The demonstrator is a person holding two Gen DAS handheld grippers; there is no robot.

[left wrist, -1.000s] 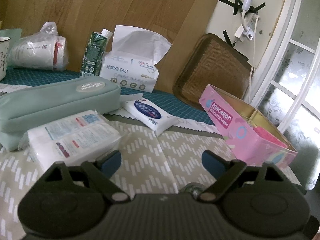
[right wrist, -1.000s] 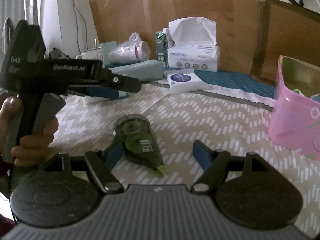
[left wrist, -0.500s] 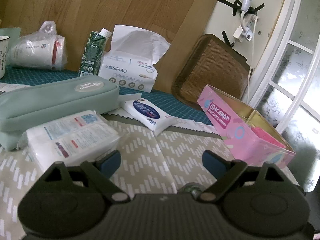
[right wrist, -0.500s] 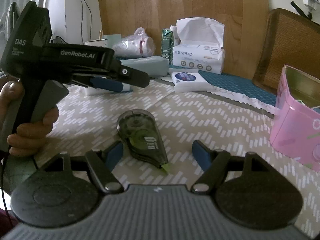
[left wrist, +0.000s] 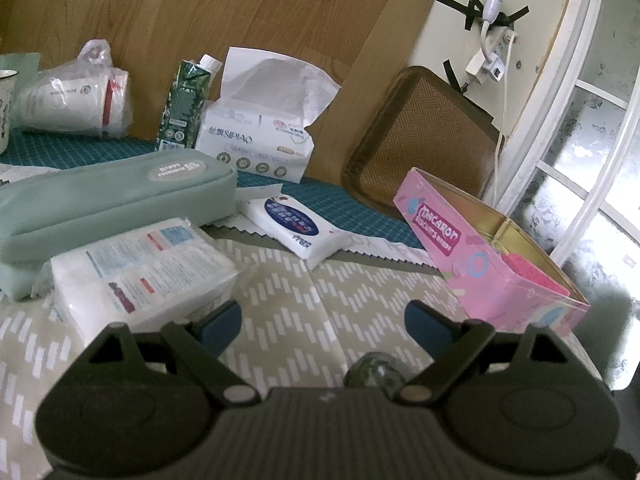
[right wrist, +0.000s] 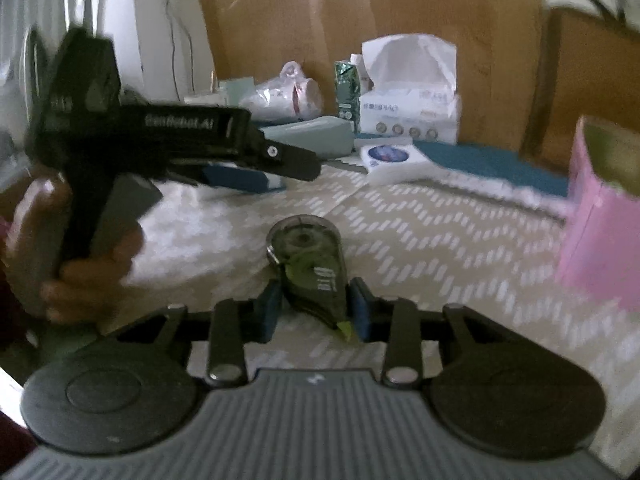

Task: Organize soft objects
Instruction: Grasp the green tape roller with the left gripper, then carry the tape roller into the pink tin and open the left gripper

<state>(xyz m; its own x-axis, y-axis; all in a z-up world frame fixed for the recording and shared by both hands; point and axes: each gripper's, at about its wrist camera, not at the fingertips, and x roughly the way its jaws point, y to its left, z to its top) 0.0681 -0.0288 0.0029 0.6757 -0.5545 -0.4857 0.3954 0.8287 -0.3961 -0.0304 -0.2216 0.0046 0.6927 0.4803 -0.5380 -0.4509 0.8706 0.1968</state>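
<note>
A dark, clear correction tape dispenser [right wrist: 310, 264] lies on the patterned cloth [right wrist: 440, 248]. My right gripper [right wrist: 316, 306] is closing on it, and both blue pads sit against its narrow end. My left gripper [left wrist: 323, 320] hangs open over the cloth with nothing between its fingers; in the right wrist view the left gripper [right wrist: 276, 168] is held by a hand at the left. A wrapped tissue pack [left wrist: 140, 276] lies by its left finger. A smaller tissue pack [left wrist: 296, 224], a green soft pencil case [left wrist: 112, 200] and an open pink tin [left wrist: 480, 264] lie beyond.
A tissue box [left wrist: 256, 136], a green carton [left wrist: 184, 104] and a bag of cups [left wrist: 76, 96] stand at the back against a wooden board. A woven tray [left wrist: 420, 140] leans behind the tin. The table edge drops off right of the tin.
The right jaws have drawn in from wide apart until they sit on the tape dispenser's sides. The left gripper and the objects in front of it have stayed put.
</note>
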